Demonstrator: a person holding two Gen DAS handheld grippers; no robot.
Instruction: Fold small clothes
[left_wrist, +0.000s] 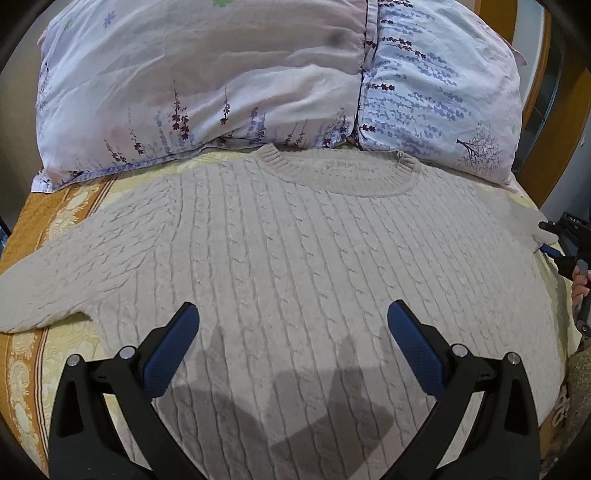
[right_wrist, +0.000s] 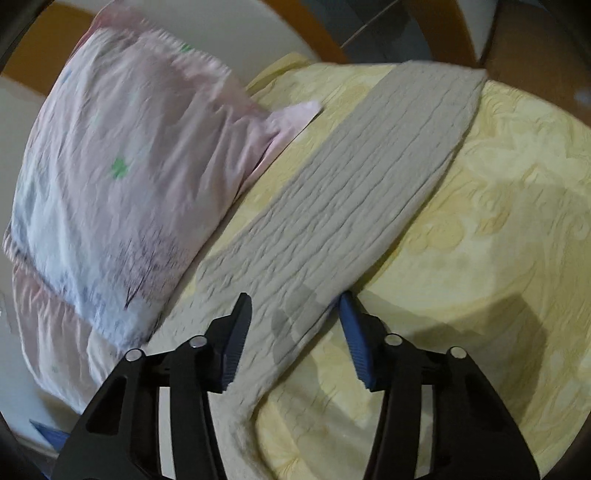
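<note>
The sweater (left_wrist: 295, 236) lies flat across the bed (left_wrist: 44, 221), nothing folded yet. My left tool (left_wrist: 293, 332) hangs wide open, empty, above its middle; my right tool (right_wrist: 295, 325) straddles the sleeve (right_wrist: 351, 177), half open, not gripping.

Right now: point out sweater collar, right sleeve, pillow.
sweater collar (left_wrist: 343, 177): left wrist view, ribbed front edge.
right sleeve (right_wrist: 351, 206): right wrist view, mid-length of the knit.
pillow (left_wrist: 207, 81): left wrist view, centre of the floral case.
</note>
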